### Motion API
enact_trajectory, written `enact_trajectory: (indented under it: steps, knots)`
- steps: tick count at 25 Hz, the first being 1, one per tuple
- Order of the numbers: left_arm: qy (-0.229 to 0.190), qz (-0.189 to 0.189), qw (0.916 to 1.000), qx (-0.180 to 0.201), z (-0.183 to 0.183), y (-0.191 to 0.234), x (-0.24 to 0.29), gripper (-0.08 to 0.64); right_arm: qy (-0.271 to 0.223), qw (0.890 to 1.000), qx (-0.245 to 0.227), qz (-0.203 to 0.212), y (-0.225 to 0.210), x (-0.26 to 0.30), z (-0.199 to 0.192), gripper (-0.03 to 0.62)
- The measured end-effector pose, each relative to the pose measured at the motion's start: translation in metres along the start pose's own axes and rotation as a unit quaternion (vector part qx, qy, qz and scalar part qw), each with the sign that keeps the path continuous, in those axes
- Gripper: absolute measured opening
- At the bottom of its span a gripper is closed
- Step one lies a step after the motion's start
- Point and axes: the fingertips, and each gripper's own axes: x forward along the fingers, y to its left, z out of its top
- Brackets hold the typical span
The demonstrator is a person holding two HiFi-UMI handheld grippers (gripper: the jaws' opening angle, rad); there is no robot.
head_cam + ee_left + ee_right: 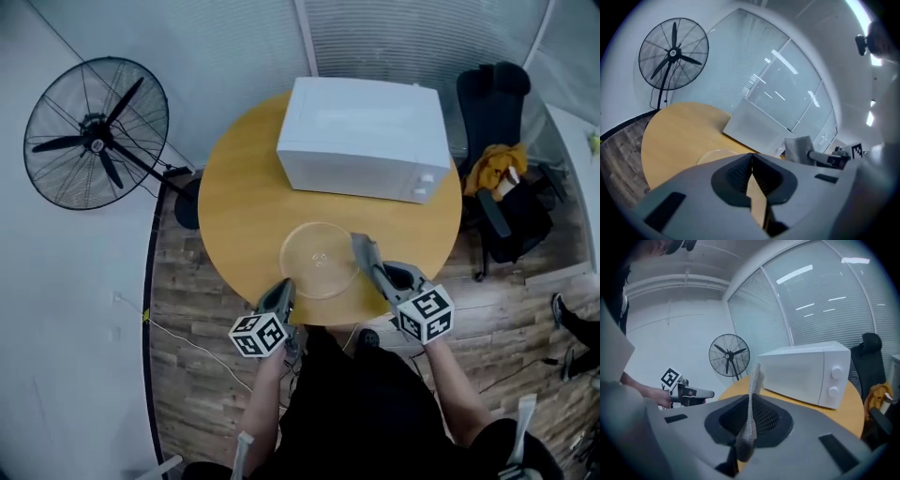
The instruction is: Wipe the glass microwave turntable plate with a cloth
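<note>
The clear glass turntable plate [319, 260] lies flat on the round yellow table [234, 187], near its front edge and in front of the white microwave [361, 136]. My left gripper [284, 287] hovers at the plate's near-left rim; its jaws are shut with nothing between them [751, 158]. My right gripper [360, 244] reaches over the plate's right rim. It is shut on a grey cloth [754, 377], whose free end sticks up past the jaw tips. From the left gripper view only the plate's edge [715, 153] shows.
A black standing fan [94, 131] is on the floor to the table's left. A dark office chair [497, 112] with a yellow item on it stands to the right. The microwave's door is closed. Wood floor surrounds the table.
</note>
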Motion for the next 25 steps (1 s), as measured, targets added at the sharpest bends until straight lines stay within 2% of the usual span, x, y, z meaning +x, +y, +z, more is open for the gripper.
enact_trajectory:
  steps: [4, 7, 14, 19, 25]
  knots:
    - [-0.022, 0.000, 0.9989, 0.043, 0.000, -0.054, -0.016, -0.003, -0.035, 0.999, -0.014, 0.009, -0.003, -0.035, 0.025, 0.023]
    - [-0.053, -0.001, 0.9961, 0.071, 0.015, -0.081, -0.031, -0.003, -0.060, 0.997, -0.030, 0.022, 0.007, -0.054, 0.042, 0.023]
    - [-0.111, -0.007, 0.9832, 0.144, 0.054, -0.131, -0.059, -0.003, -0.108, 0.992, -0.053, 0.048, 0.029, -0.083, 0.068, 0.023]
    - [-0.124, 0.001, 0.9805, 0.153, 0.055, -0.144, -0.075, -0.003, -0.106, 0.990, -0.069, 0.057, 0.040, -0.088, 0.067, 0.020]
    - [-0.125, 0.006, 0.9801, 0.154, 0.053, -0.148, -0.083, -0.003, -0.113, 0.990, -0.064, 0.062, 0.044, -0.092, 0.065, 0.020]
